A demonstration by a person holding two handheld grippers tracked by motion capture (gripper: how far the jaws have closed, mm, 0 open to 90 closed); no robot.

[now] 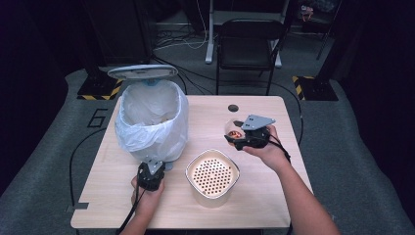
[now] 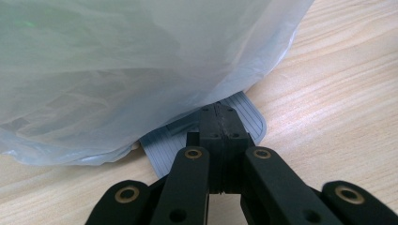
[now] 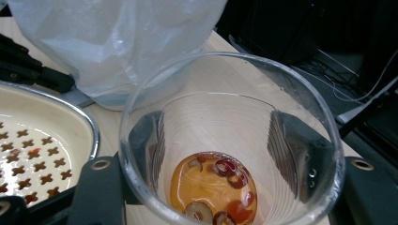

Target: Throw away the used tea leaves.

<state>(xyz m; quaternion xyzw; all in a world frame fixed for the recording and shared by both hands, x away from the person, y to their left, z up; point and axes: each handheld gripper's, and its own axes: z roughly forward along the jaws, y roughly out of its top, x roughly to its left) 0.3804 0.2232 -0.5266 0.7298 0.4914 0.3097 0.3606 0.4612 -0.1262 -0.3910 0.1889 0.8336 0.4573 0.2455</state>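
Note:
A pedal bin [image 1: 151, 122] lined with a white plastic bag [image 2: 122, 70] stands at the table's left, its grey lid [image 1: 143, 72] raised. My left gripper [image 1: 157, 166] is shut, and its joined tips [image 2: 219, 112] rest on the bin's grey ribbed pedal [image 2: 248, 119]. My right gripper [image 1: 240, 134] is shut on a clear plastic cup [image 3: 225, 117], held upright above the table's right half. The cup [image 1: 234, 131] holds a little amber liquid with red fruit slices [image 3: 220, 187]. A cream pot with a perforated strainer top [image 1: 213, 175] sits between the two grippers.
The wooden table [image 1: 264, 196] has a cable hole [image 1: 233, 107] near its far edge. A black folding chair [image 1: 247, 46] stands behind the table. The strainer pot [image 3: 37, 145] lies just left of the cup in the right gripper view.

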